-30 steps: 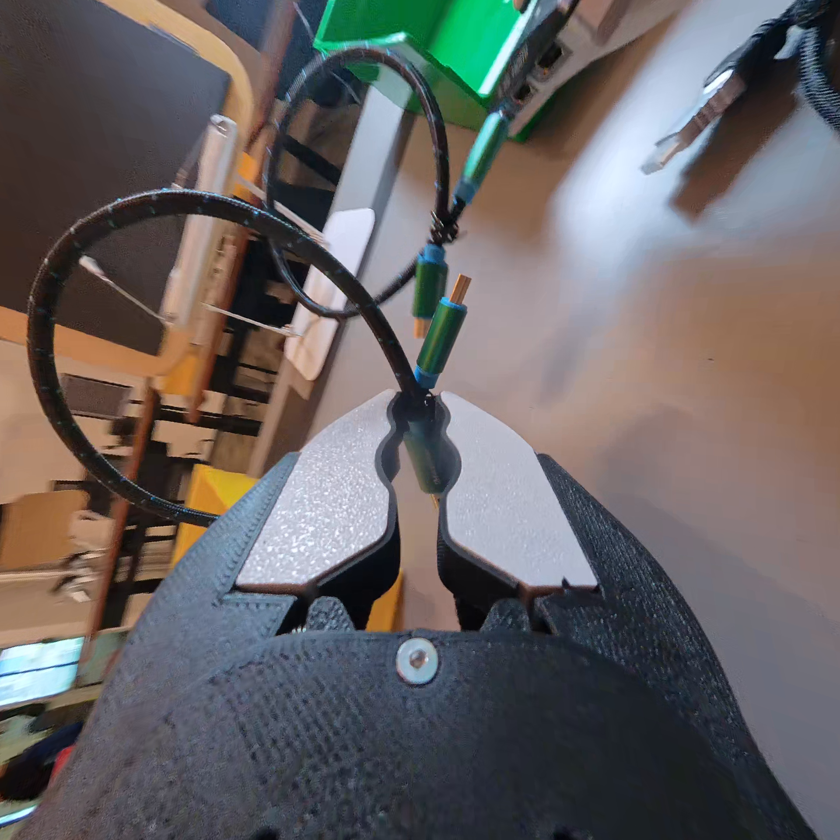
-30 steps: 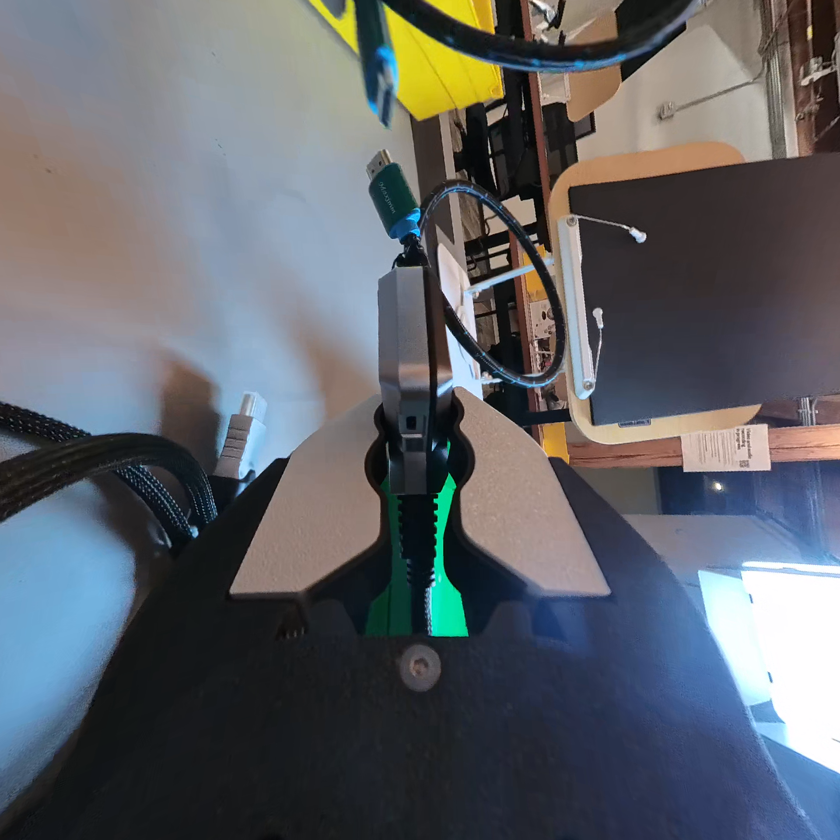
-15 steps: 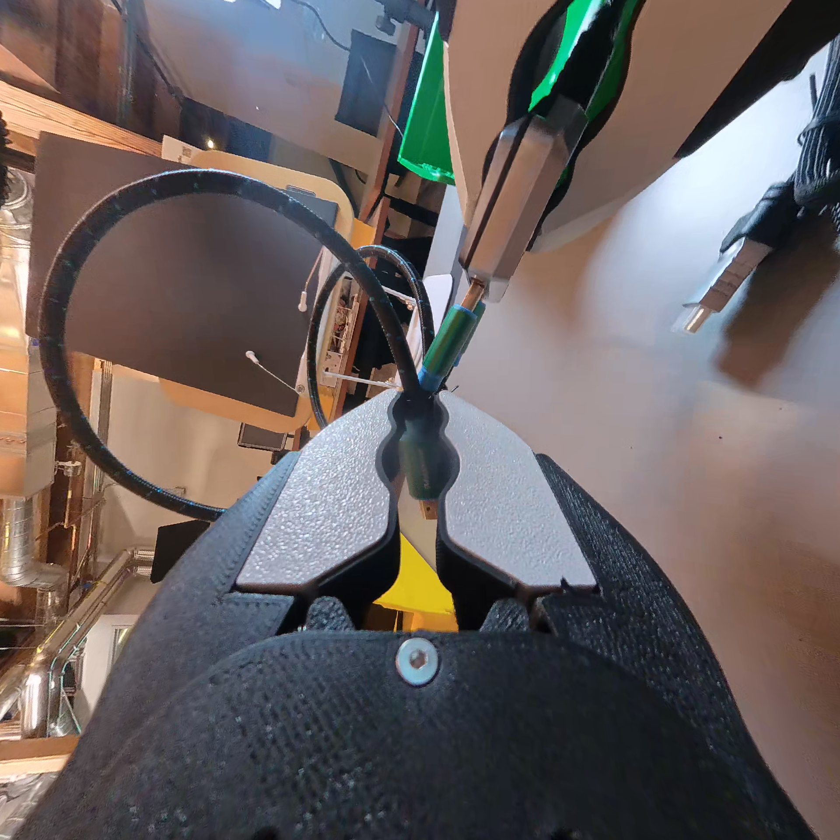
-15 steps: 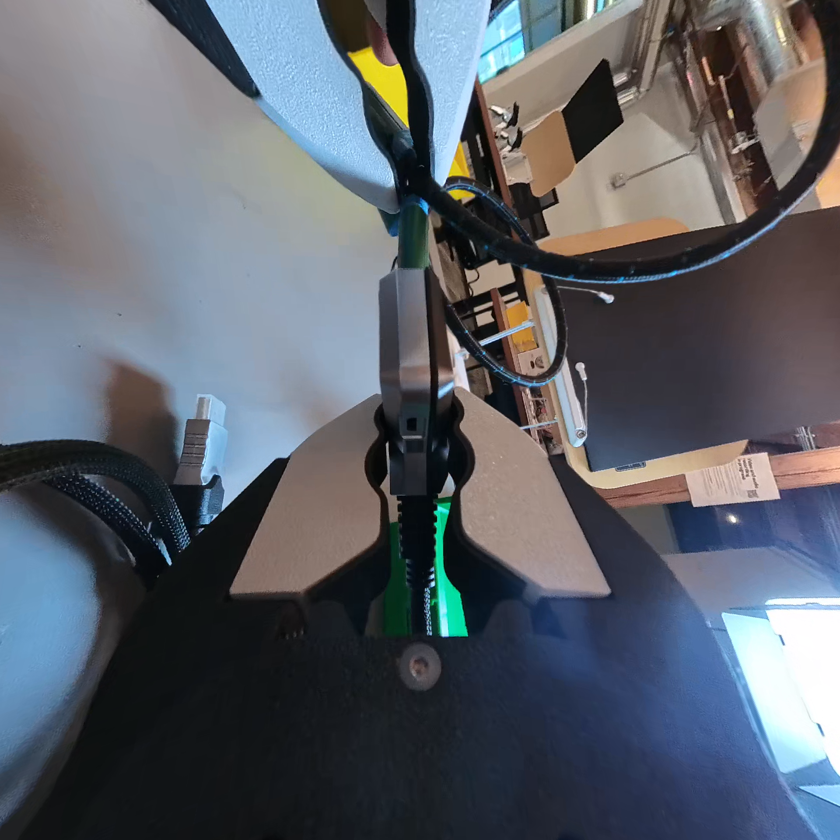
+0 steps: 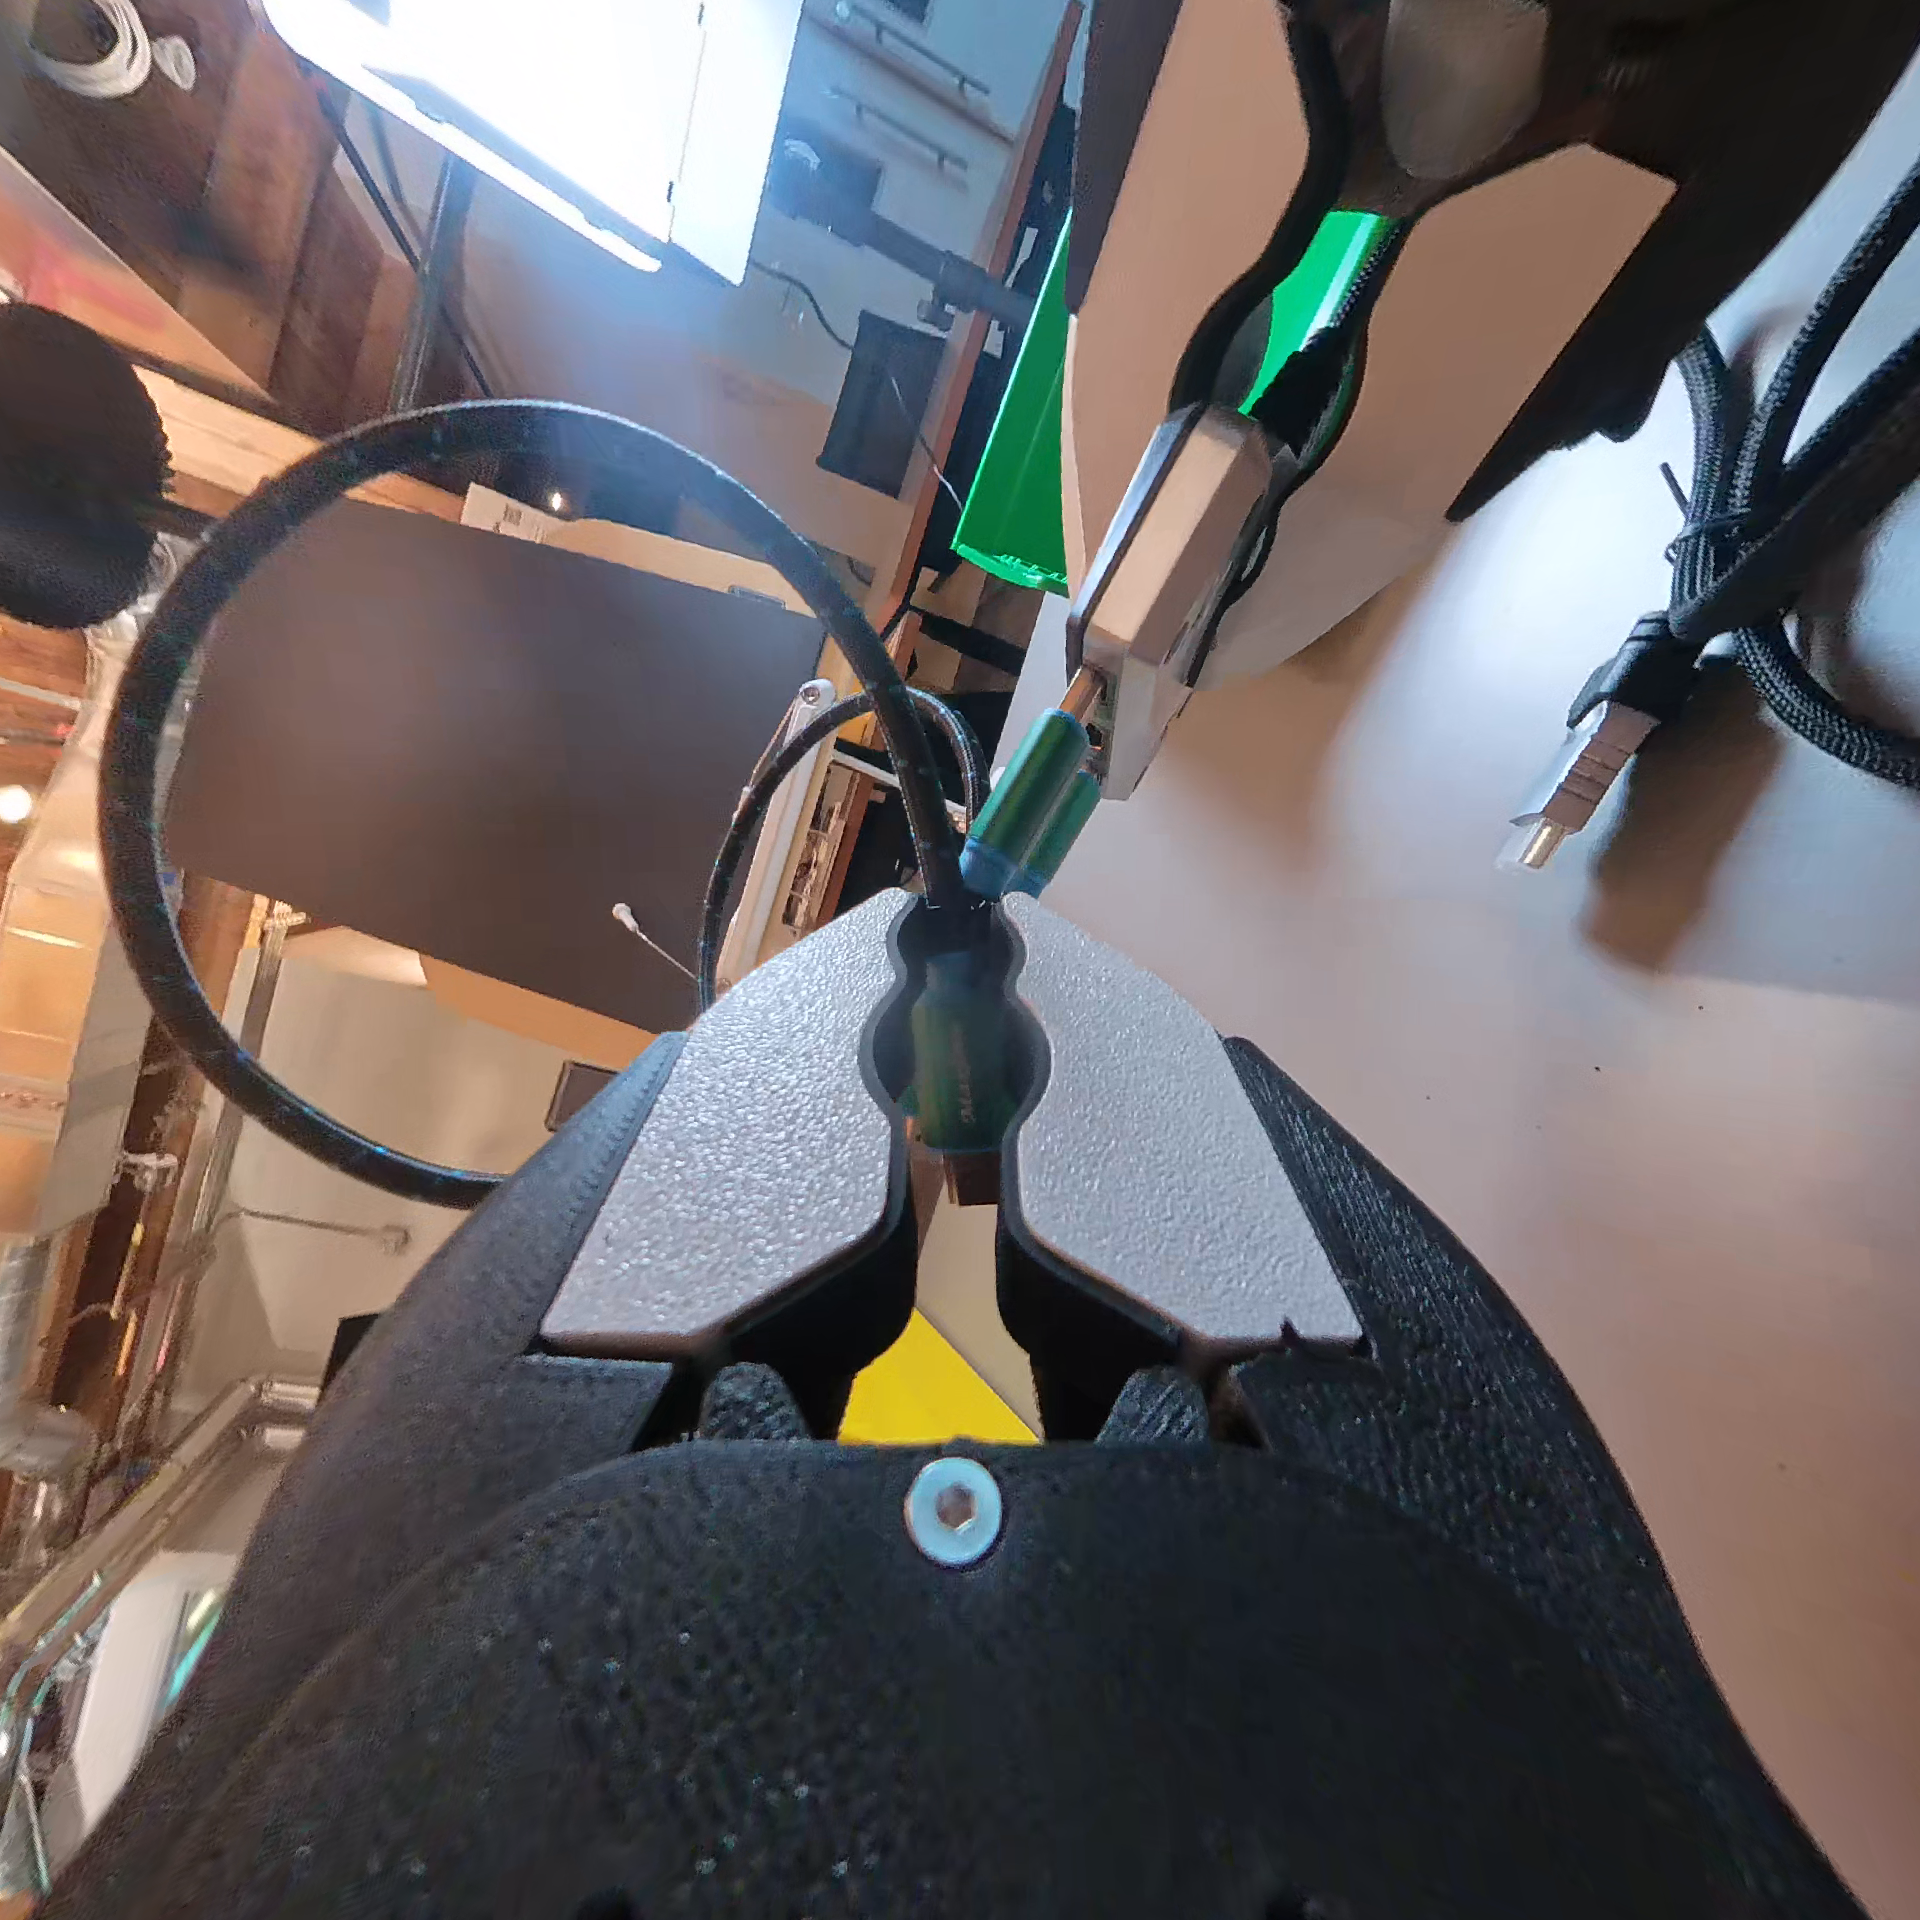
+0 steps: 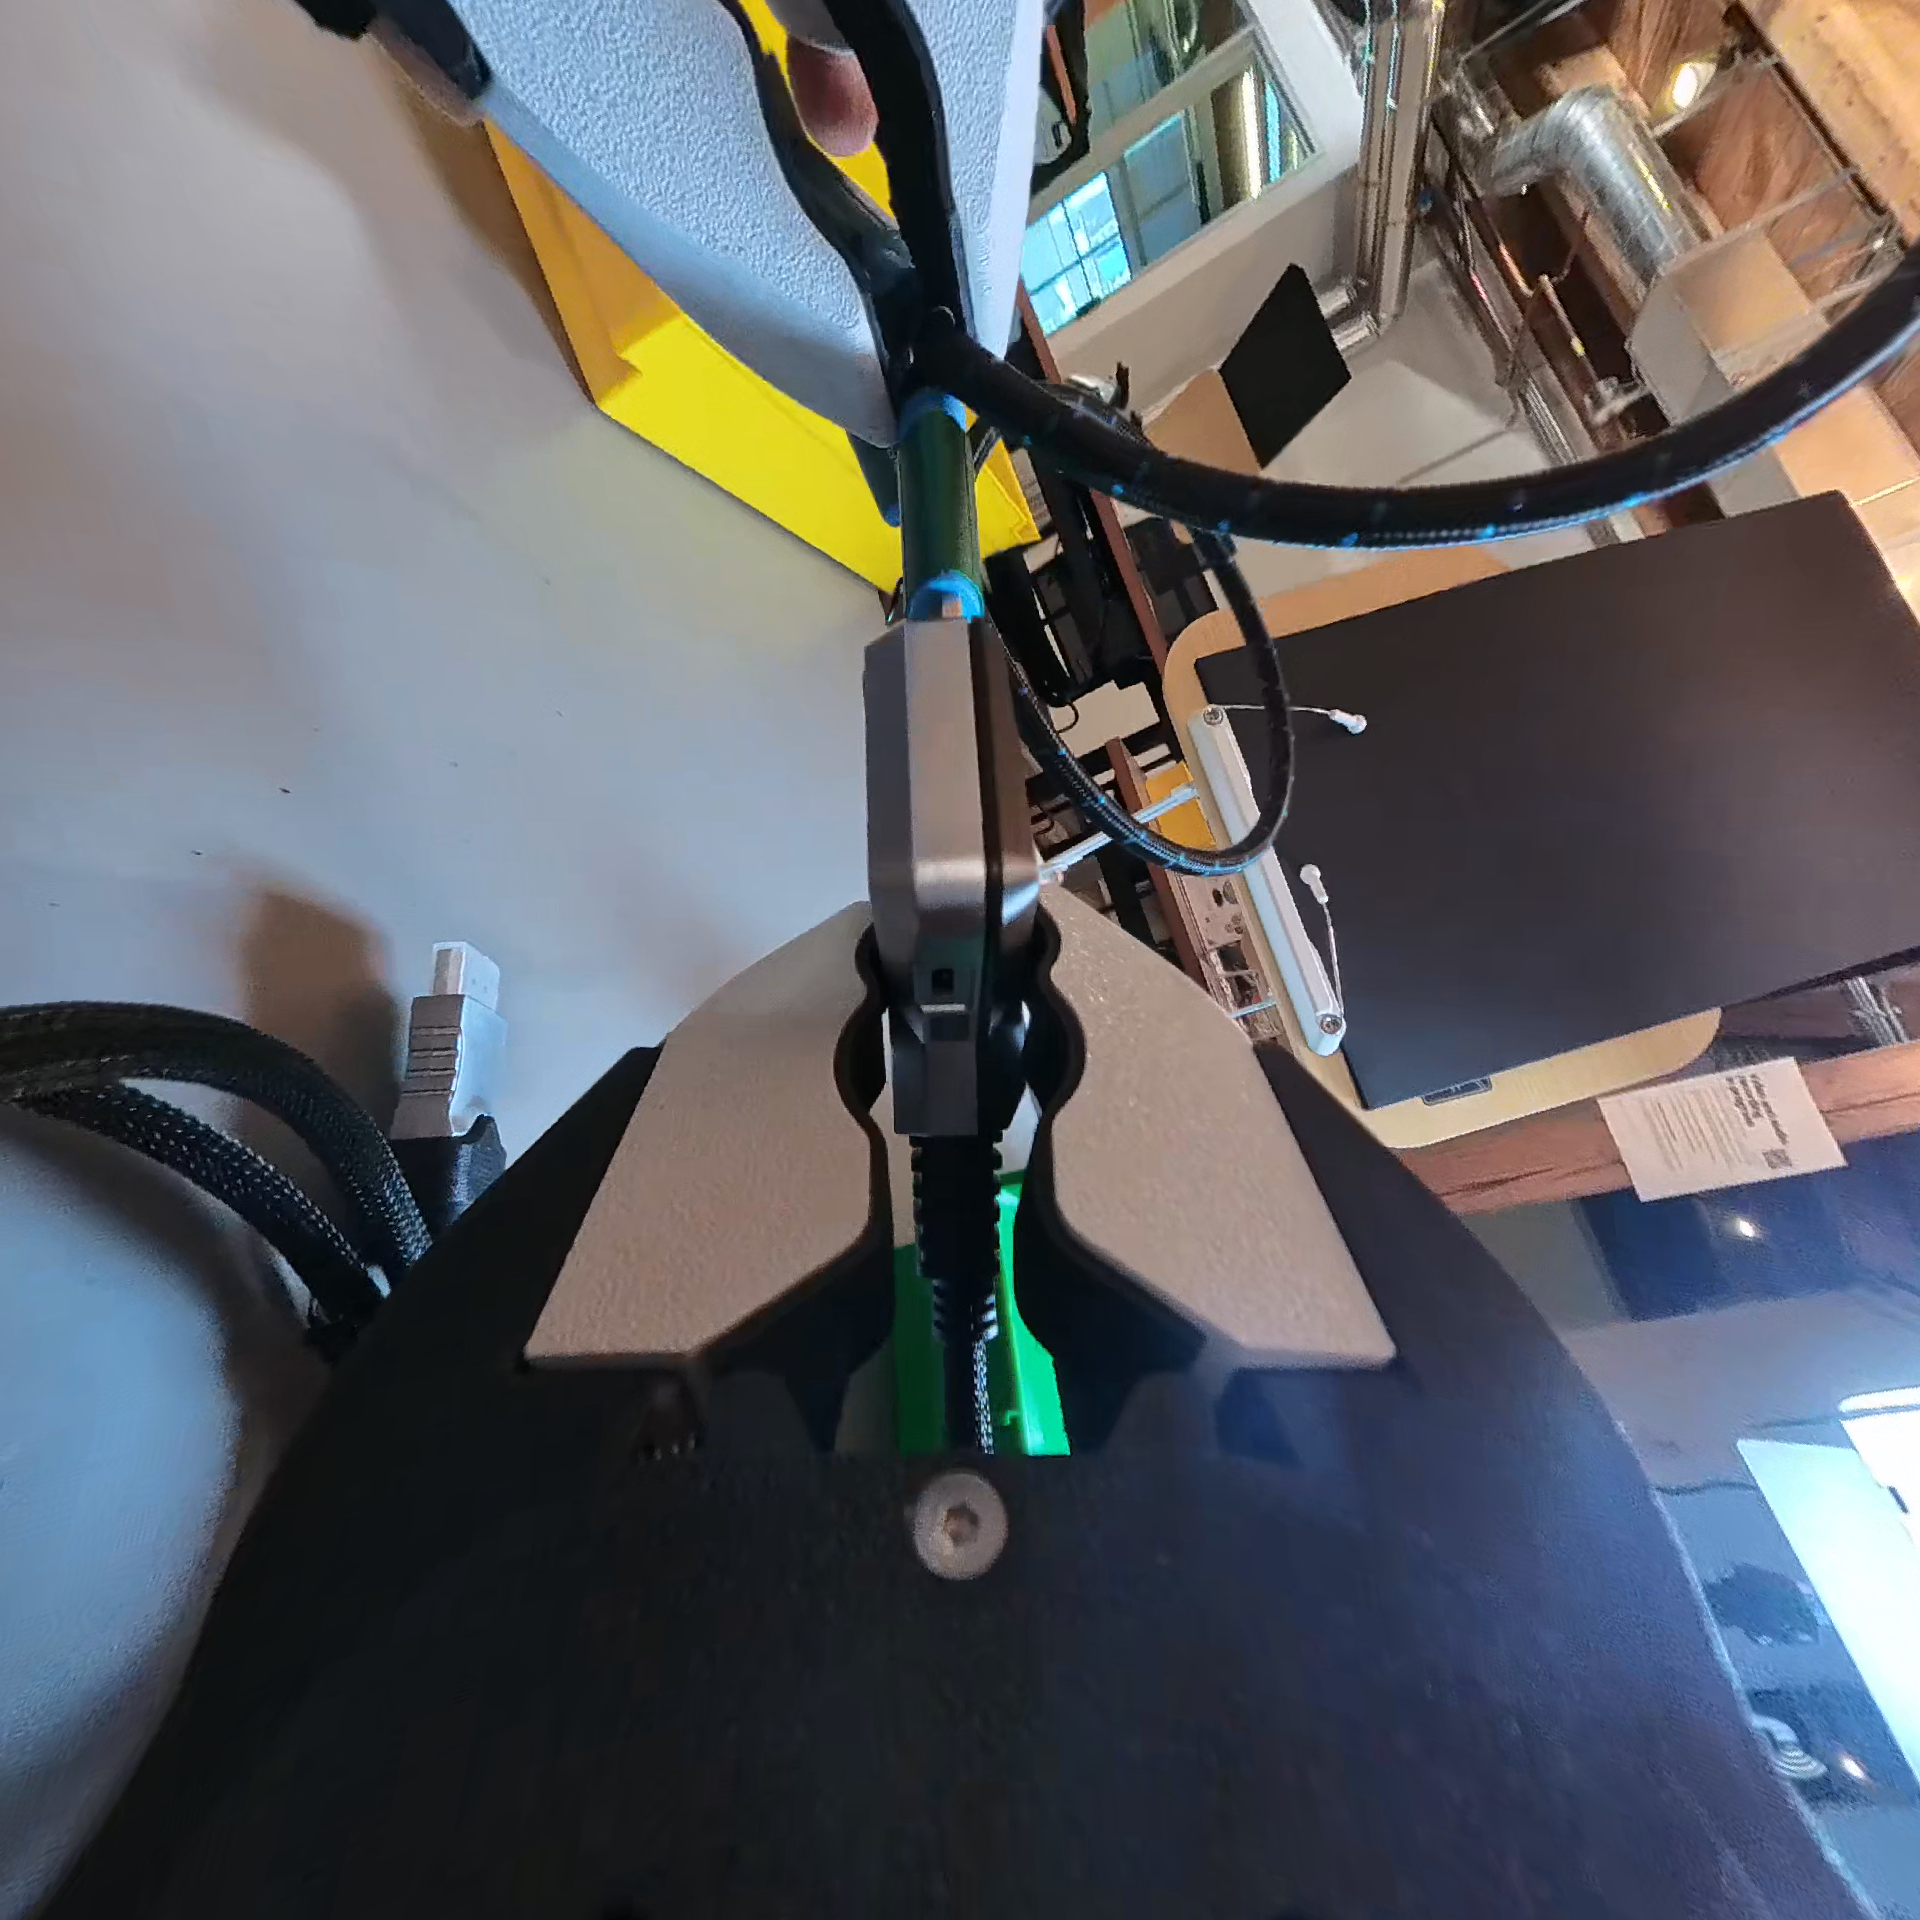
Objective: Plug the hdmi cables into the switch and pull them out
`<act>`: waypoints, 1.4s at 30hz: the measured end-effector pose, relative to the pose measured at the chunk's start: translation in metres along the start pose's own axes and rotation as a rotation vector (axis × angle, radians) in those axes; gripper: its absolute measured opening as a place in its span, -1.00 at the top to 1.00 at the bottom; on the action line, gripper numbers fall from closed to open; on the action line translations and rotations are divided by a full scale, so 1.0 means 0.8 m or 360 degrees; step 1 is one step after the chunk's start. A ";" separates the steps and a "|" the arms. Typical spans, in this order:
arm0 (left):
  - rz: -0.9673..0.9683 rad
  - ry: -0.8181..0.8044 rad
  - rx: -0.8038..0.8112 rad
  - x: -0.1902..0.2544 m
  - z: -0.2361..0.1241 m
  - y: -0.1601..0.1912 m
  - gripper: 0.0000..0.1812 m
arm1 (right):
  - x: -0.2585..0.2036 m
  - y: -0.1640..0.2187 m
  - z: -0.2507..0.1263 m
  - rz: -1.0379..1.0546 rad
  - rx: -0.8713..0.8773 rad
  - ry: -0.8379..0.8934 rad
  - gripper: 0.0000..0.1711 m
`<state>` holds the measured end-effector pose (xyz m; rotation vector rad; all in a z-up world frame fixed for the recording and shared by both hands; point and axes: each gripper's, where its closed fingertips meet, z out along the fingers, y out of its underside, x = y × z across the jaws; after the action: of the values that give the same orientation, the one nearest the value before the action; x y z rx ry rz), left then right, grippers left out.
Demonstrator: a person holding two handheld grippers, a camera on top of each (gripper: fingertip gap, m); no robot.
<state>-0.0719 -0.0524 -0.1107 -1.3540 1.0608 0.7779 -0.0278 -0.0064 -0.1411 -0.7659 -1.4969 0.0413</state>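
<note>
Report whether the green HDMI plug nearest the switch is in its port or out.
Partly in: the green plug has its metal tip entering the silver switch, though some tip still shows.

In the left wrist view, the right gripper [image 5: 1262, 457] at one o'clock is cut off by the top edge, and its fingers hide the rear of the grey switch [image 5: 1164, 582]. The dark fuzzy ball [image 5: 62, 468] at nine o'clock runs off the left edge. In the right wrist view, the left gripper [image 6: 914, 312] at twelve o'clock is cropped, hiding the green plug's [image 6: 940, 520] far end.
</note>
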 end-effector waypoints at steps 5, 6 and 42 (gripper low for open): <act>0.0097 0.0020 0.0078 0.004 -0.003 -0.003 0.88 | -0.004 0.001 -0.001 0.0026 0.0004 -0.0055 0.74; 0.0120 0.0042 0.0092 0.006 -0.003 -0.004 0.88 | -0.005 0.002 -0.001 0.0023 0.0003 -0.0063 0.74; -0.0226 0.0419 0.0233 0.053 0.004 -0.012 0.88 | -0.032 0.032 0.004 -0.0316 -0.0421 -0.0175 0.75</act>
<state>-0.0473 -0.0558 -0.1461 -1.4135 1.1870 0.4158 -0.0225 0.0023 -0.1763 -0.8318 -1.6981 -0.2727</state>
